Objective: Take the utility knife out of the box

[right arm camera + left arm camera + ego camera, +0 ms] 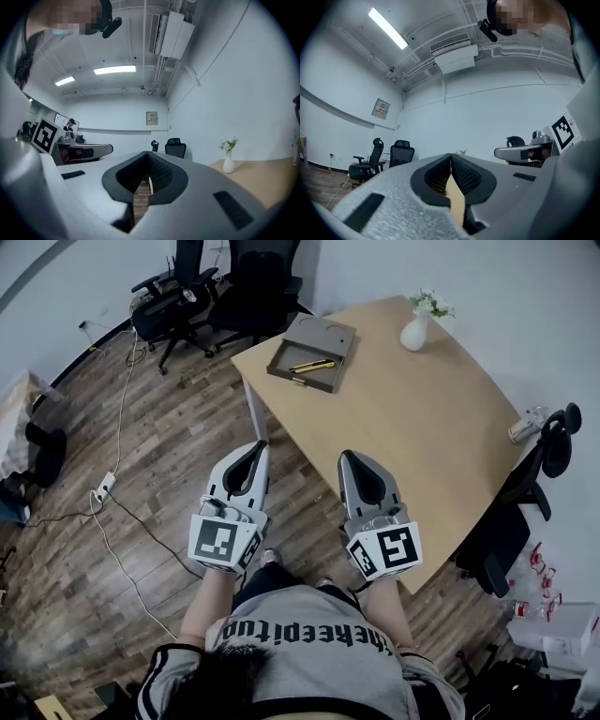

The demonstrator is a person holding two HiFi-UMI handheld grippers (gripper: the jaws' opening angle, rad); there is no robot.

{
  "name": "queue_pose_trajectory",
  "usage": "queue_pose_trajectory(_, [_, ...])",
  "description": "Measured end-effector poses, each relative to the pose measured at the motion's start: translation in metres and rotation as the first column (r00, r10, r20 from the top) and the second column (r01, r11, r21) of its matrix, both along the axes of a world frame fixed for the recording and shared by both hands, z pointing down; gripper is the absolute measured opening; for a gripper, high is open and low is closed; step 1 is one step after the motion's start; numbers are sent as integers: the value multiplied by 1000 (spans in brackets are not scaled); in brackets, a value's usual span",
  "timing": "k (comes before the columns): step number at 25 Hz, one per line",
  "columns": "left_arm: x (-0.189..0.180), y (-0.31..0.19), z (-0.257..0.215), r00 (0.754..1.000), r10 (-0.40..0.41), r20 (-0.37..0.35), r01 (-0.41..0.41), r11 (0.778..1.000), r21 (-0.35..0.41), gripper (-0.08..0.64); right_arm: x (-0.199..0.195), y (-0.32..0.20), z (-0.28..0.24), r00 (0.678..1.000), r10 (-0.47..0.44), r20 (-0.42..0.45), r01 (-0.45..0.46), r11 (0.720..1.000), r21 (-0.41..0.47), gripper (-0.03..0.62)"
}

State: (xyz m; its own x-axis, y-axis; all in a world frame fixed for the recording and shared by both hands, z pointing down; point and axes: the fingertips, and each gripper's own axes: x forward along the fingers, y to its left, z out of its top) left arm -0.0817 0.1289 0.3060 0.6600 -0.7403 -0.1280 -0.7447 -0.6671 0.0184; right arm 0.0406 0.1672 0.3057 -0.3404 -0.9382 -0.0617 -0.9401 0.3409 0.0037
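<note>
Our head camera looks steeply down from high up on the left gripper [260, 444], the right gripper [345, 457], the table [394, 409] and the office chairs [225, 287]. Each gripper camera sits close behind its own jaws and looks level across the room. We find those chairs in all three views, and the vase [228, 164] in the head and right gripper views.
</note>
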Motion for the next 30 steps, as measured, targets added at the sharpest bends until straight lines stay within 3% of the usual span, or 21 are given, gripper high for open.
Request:
queue_pose_trajectory(17, [-45, -67, 2, 996, 85, 2, -85, 996, 16, 18, -49, -54, 3, 996, 89, 1, -89, 996, 7, 5])
queue_pose_trajectory(30, [-36, -95, 13, 994, 111, -8, -111, 994, -21, 18, -40, -79, 11, 993, 116, -12, -116, 993, -26, 5])
